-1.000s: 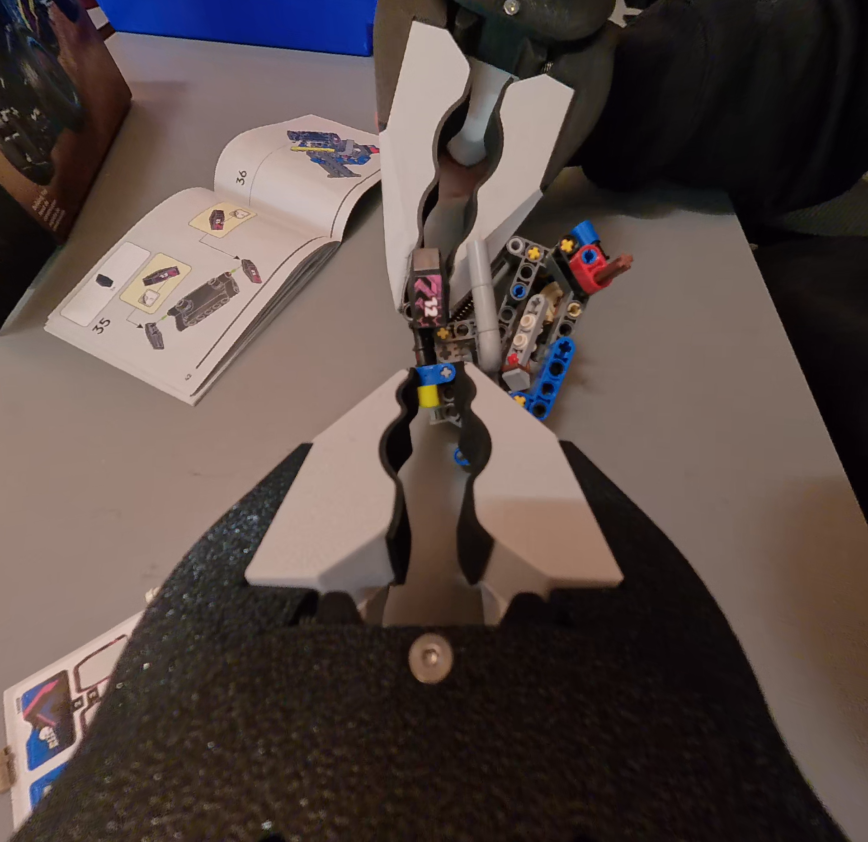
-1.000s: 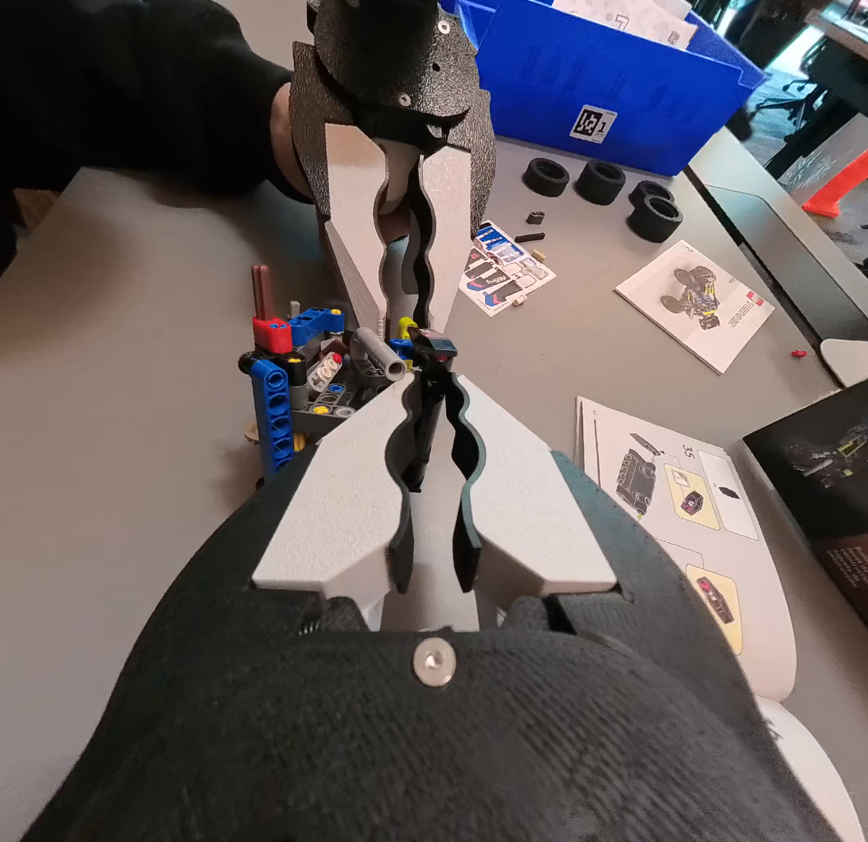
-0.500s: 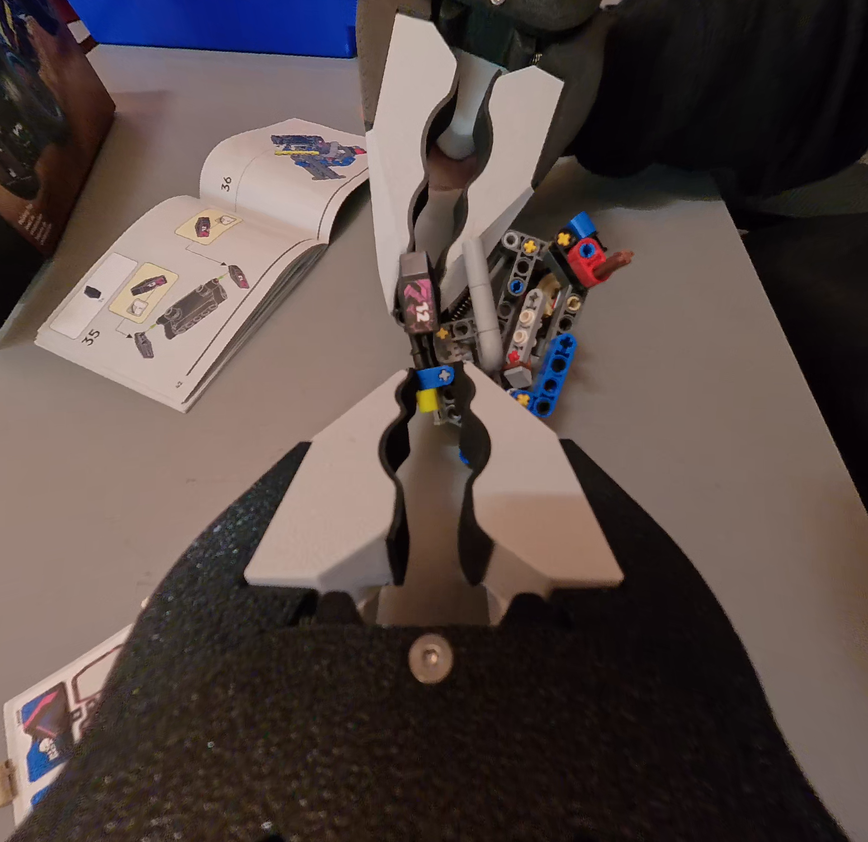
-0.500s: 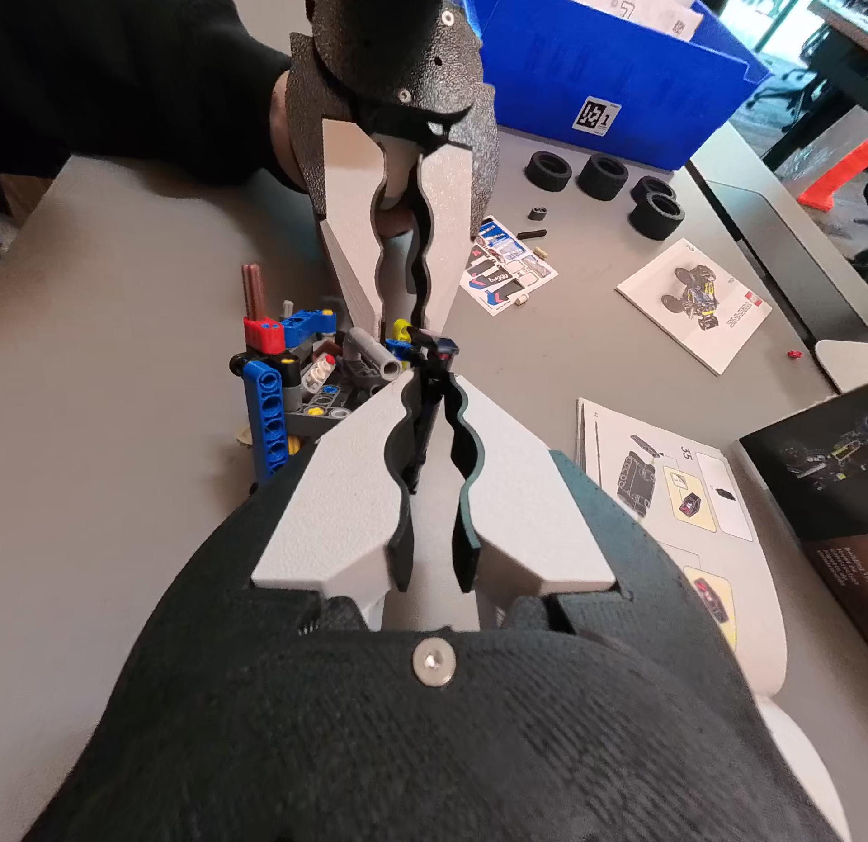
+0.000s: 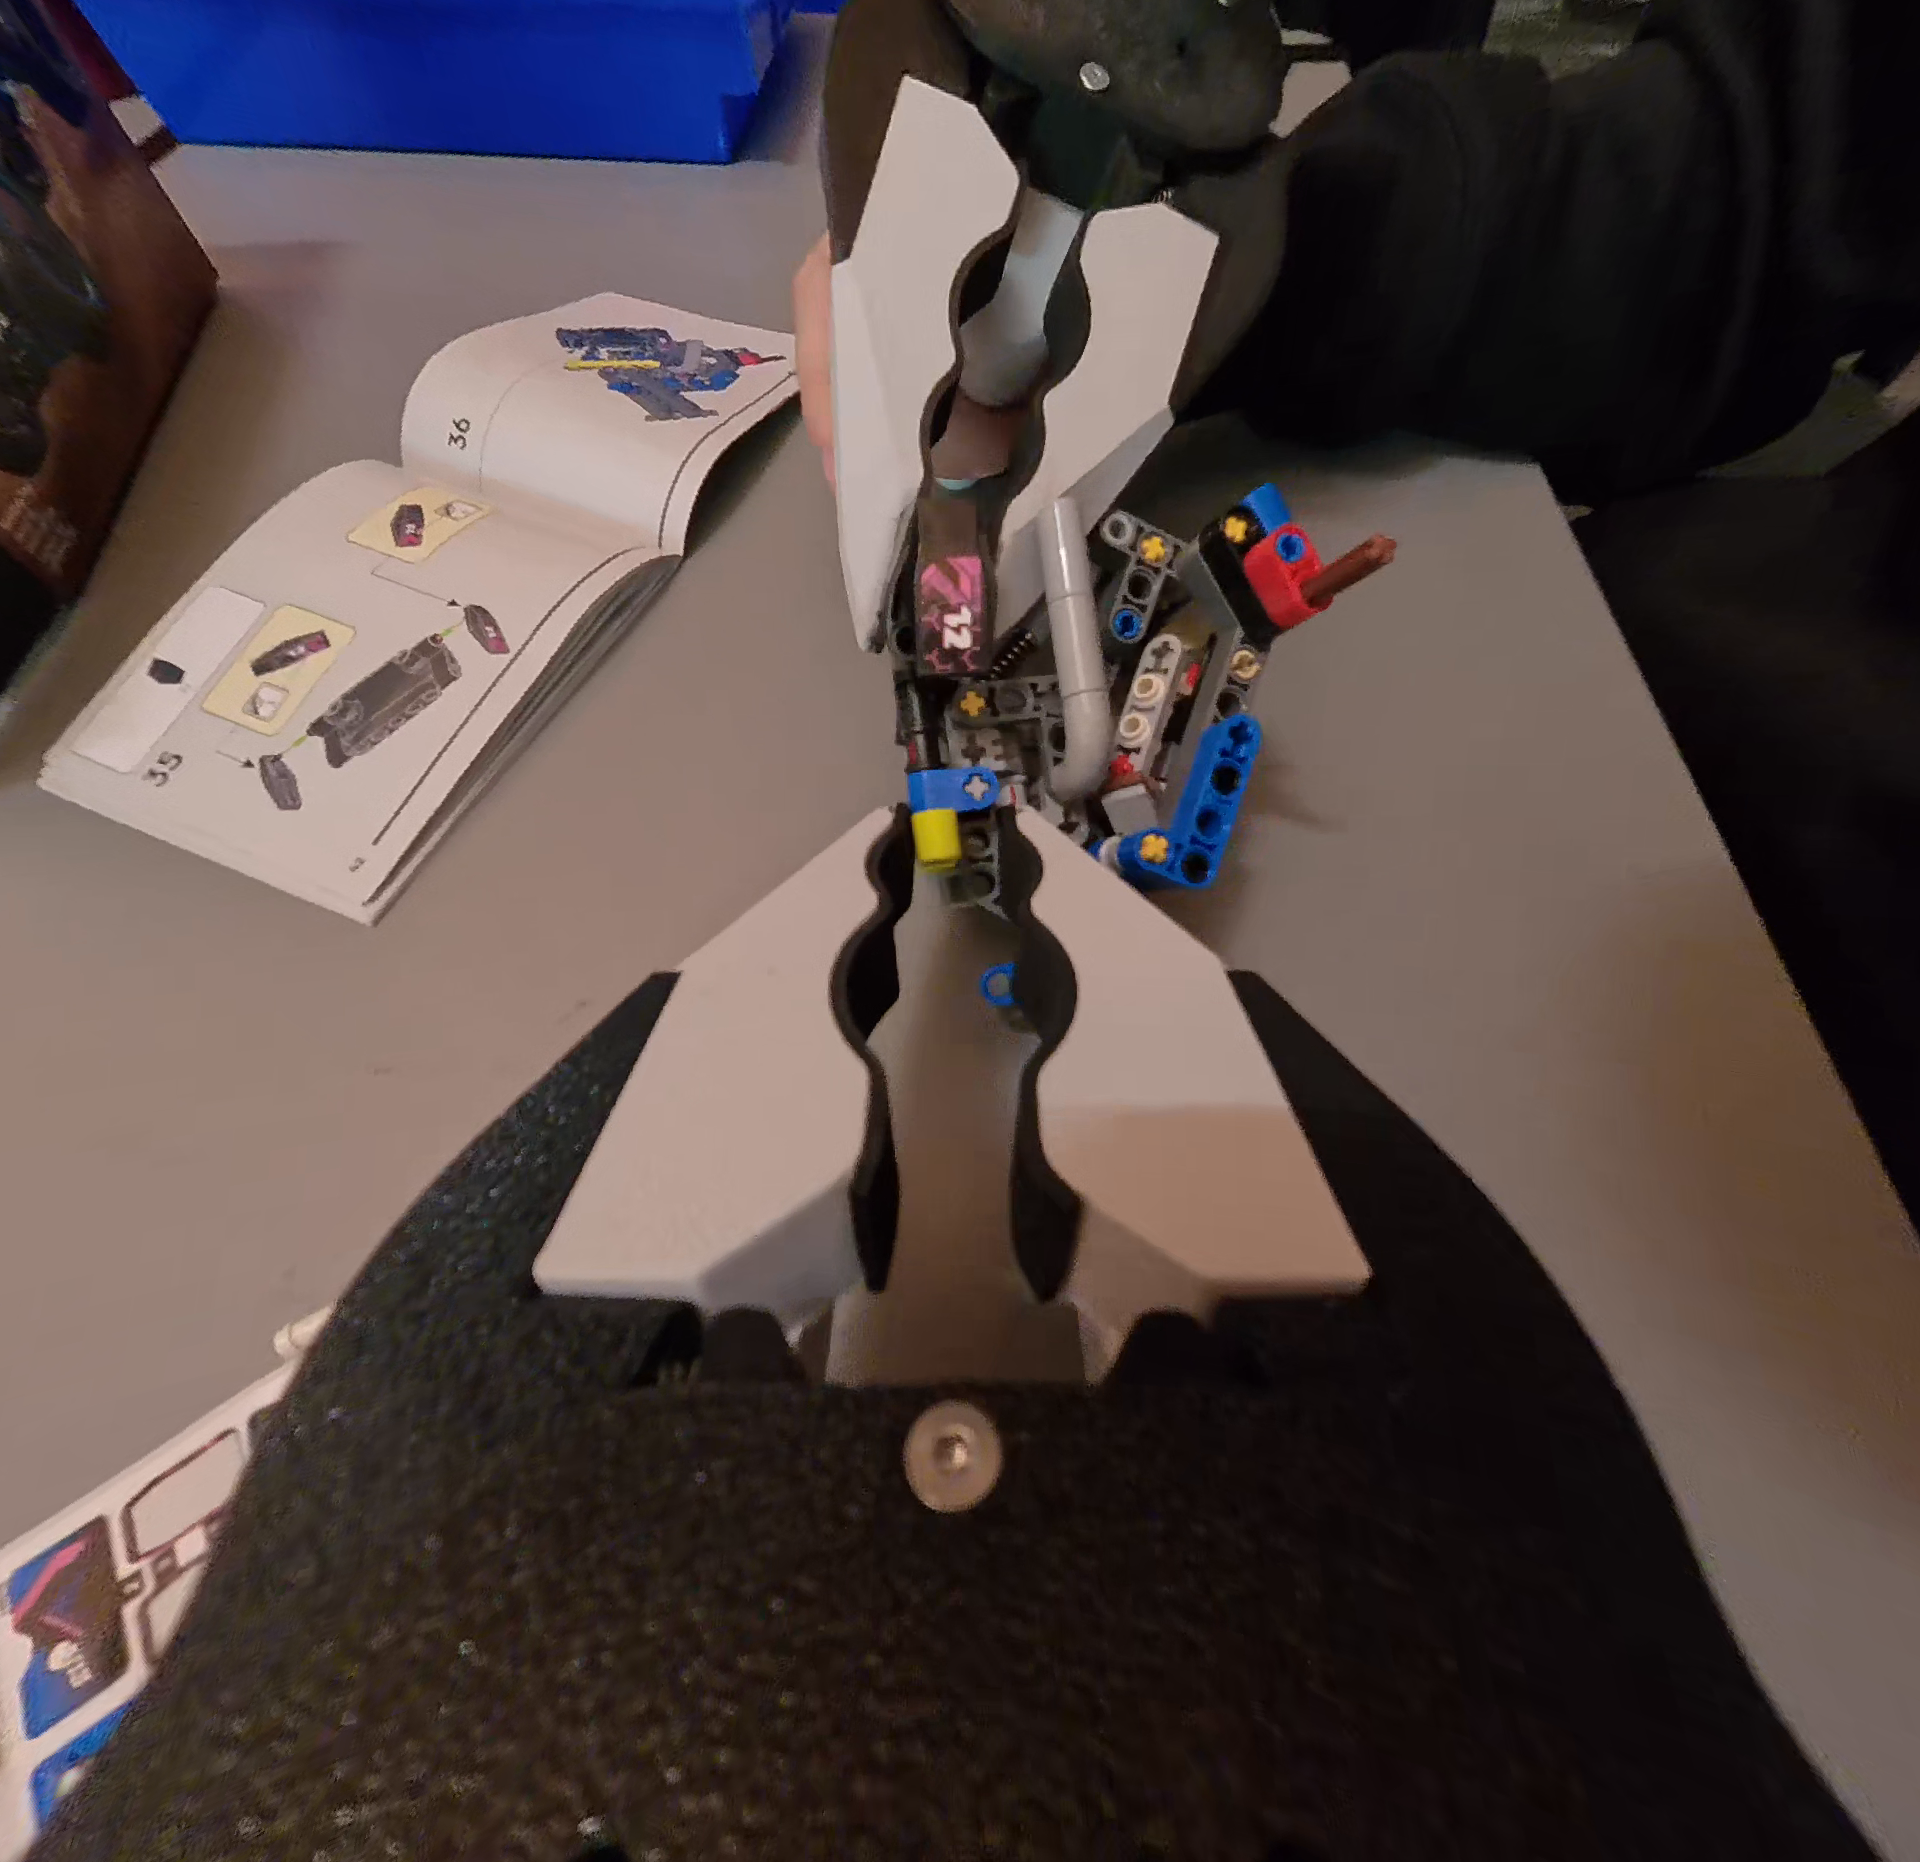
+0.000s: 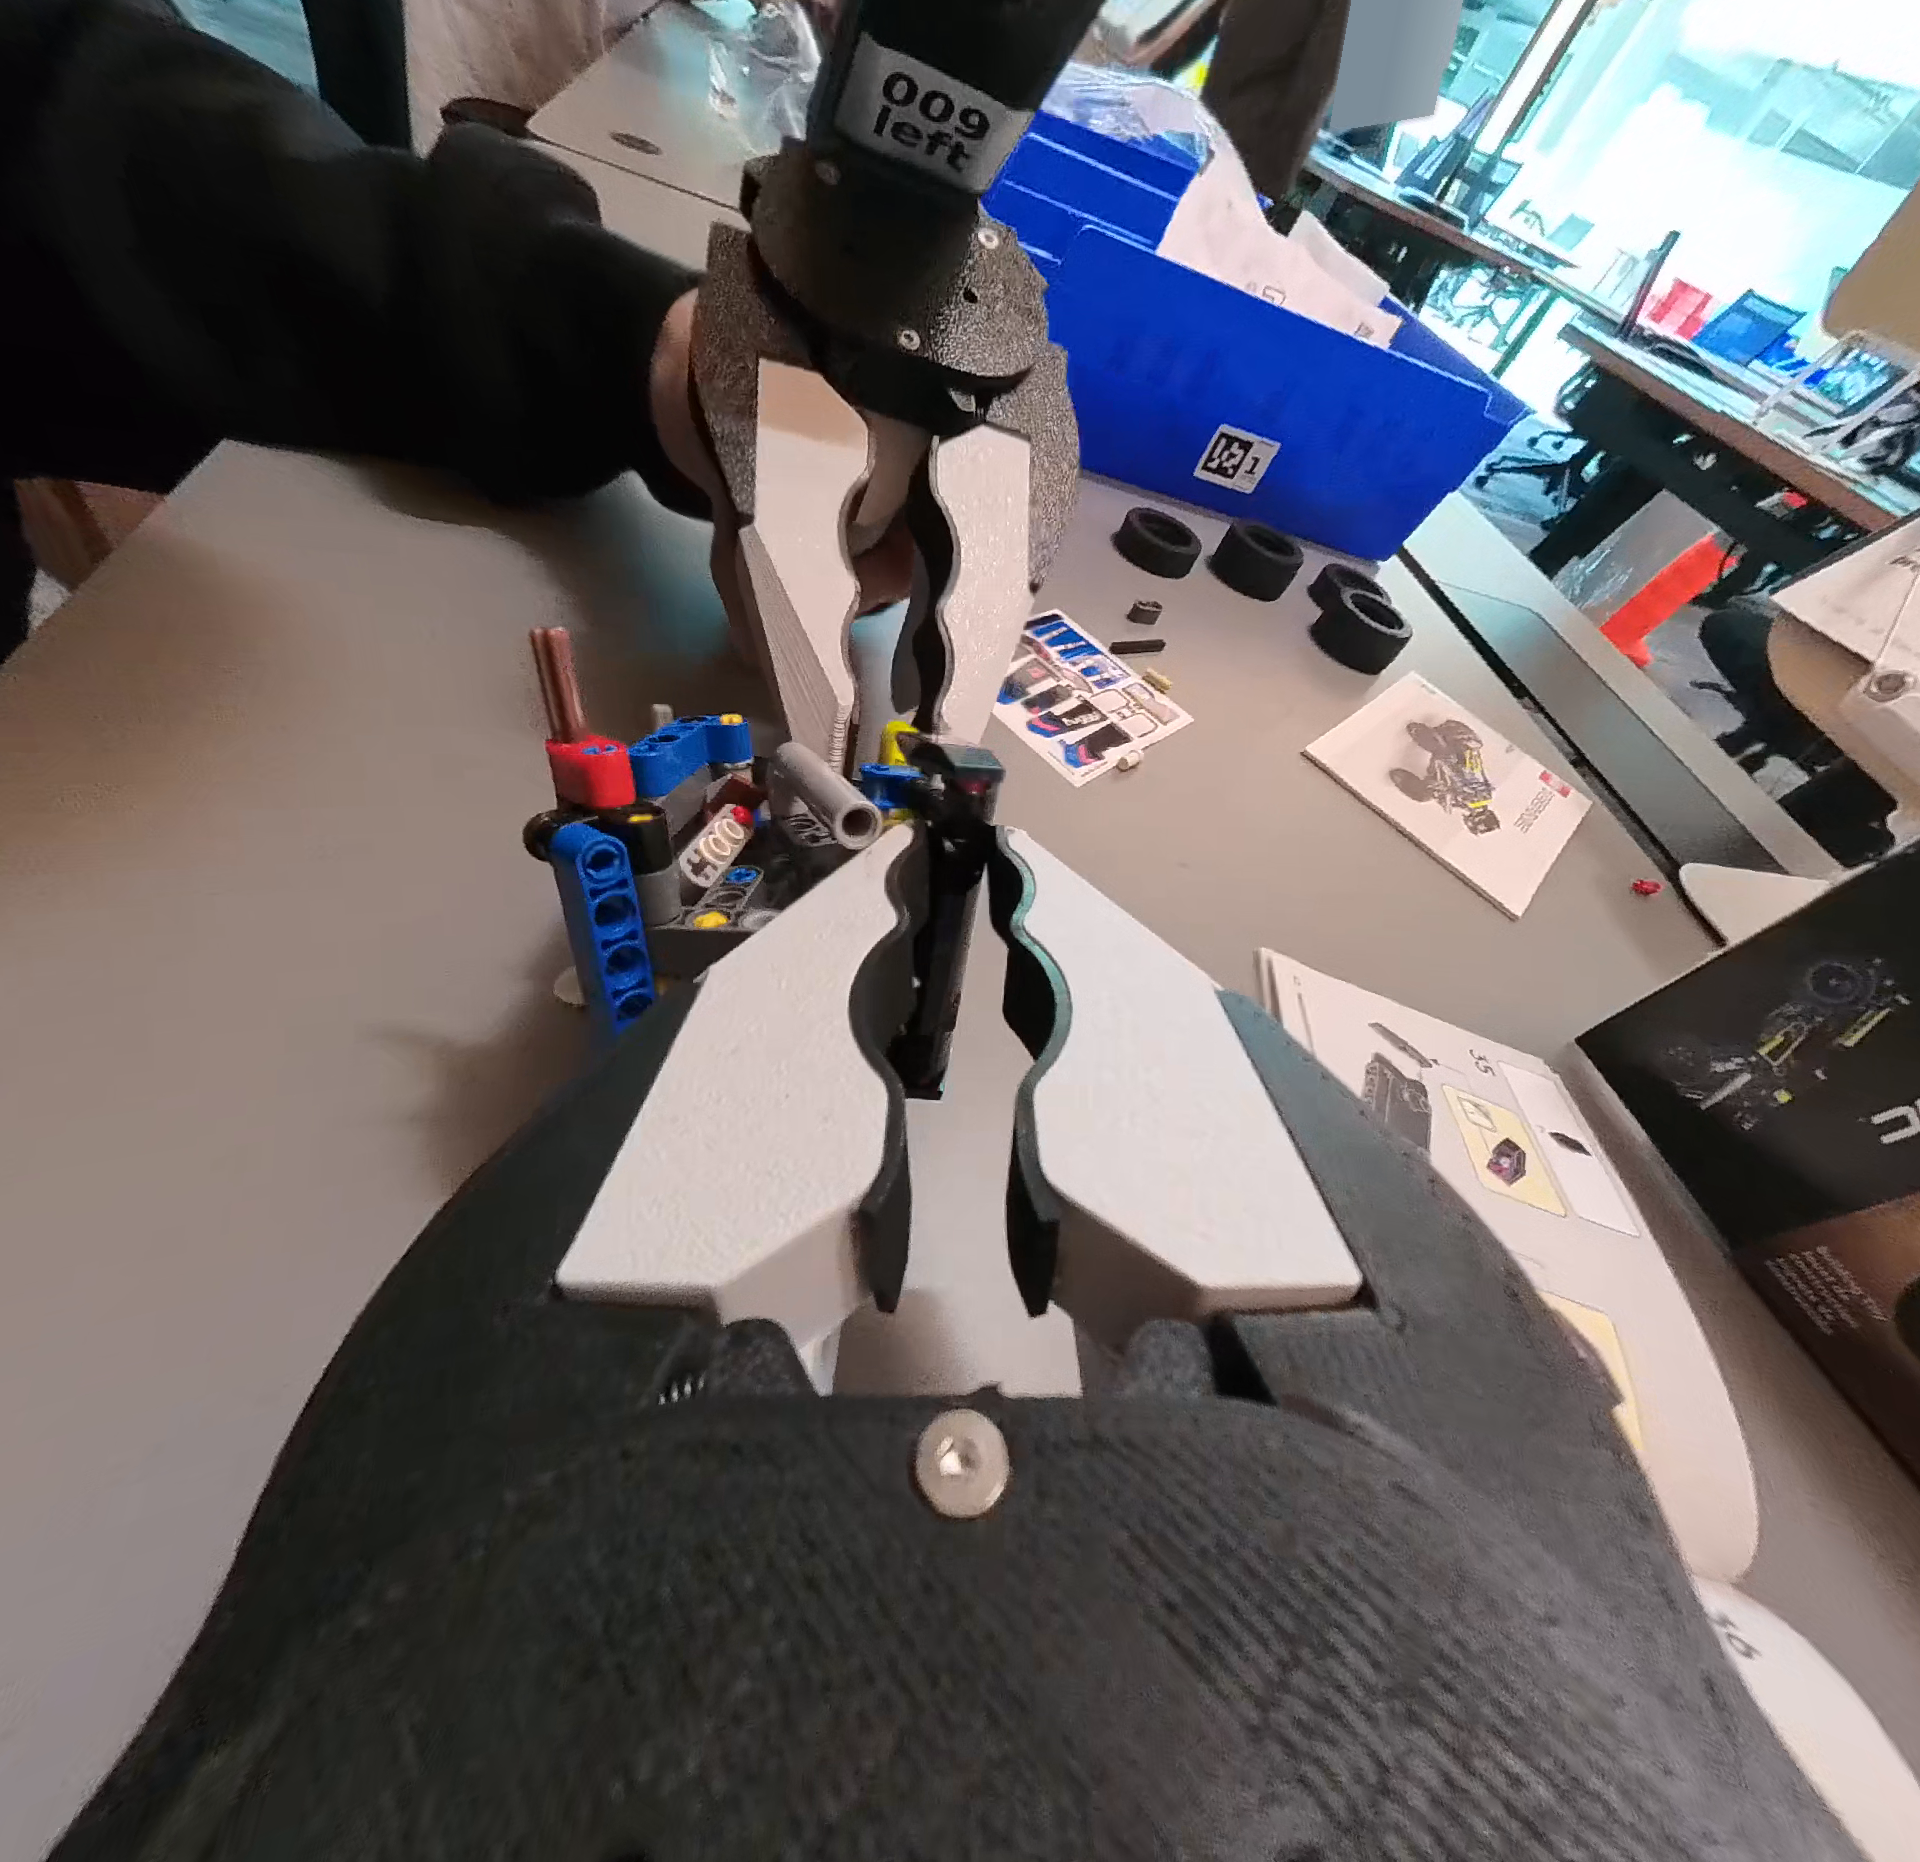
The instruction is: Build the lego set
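A small brick model [image 5: 1143,669] of grey, blue, red and black beams stands on the grey table [image 5: 520,1033]. My left gripper [image 5: 954,825] is shut on the model's near end, on a grey beam with a yellow bush and a blue connector. My right gripper [image 5: 940,617] comes in from the far side, shut on a black panel piece [image 5: 951,607] with a pink sticker, held against the model's left edge. In the right wrist view the black piece [image 6: 940,939] sits between my right gripper's [image 6: 953,838] pads. My left gripper [image 6: 894,737] reaches down onto the model [image 6: 707,856].
An open instruction booklet [image 5: 416,607] lies left of the model and shows in the right wrist view [image 6: 1455,1116]. A blue bin [image 6: 1247,358], several black tyres [image 6: 1257,560], a sticker sheet [image 6: 1091,711], a closed booklet [image 6: 1444,794] and a dark box [image 6: 1766,1085] are around. Both grippers' tips are close together, under 4 cm apart.
Both grasps have held. My right gripper has tilted a little with the black piece, which stays at the model's edge. The model has hardly moved.
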A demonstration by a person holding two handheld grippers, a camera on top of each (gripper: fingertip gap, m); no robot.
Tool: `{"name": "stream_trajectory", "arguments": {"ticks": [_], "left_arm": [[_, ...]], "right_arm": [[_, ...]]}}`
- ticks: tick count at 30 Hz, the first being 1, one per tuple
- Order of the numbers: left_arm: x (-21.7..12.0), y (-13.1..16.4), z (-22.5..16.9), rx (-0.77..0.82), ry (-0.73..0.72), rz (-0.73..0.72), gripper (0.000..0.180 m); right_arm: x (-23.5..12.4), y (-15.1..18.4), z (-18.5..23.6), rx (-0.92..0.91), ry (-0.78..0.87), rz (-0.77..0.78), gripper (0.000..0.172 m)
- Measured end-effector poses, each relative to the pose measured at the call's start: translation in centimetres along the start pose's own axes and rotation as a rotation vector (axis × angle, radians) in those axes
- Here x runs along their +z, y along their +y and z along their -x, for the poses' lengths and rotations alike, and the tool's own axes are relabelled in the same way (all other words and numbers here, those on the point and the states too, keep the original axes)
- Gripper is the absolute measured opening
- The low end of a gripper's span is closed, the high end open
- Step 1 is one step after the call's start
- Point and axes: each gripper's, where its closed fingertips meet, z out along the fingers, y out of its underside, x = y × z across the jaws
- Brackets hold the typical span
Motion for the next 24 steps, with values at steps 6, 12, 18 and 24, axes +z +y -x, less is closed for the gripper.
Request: {"name": "stream_trajectory", "arguments": {"ticks": [6, 12, 18, 24], "left_arm": [[1.0, 0.2, 0.0, 0.036, -0.048, 0.043, 0.013], [1.2, 0.0, 0.0, 0.06, -0.068, 0.04, 0.013], [1.2, 0.0, 0.1, 0.082, -0.058, 0.039, 0.013], [1.1, 0.0, 0.1, 0.076, -0.047, 0.04, 0.012]], "right_arm": [[-0.8, 1.6, 0.5, 0.026, -0.107, 0.118, 0.009], [-1.2, 1.9, 0.6, 0.004, -0.126, 0.136, 0.008], [-1.1, 2.0, 0.6, -0.07, -0.209, 0.194, 0.009], [-0.9, 1.9, 0.7, -0.103, -0.253, 0.219, 0.009]]}}
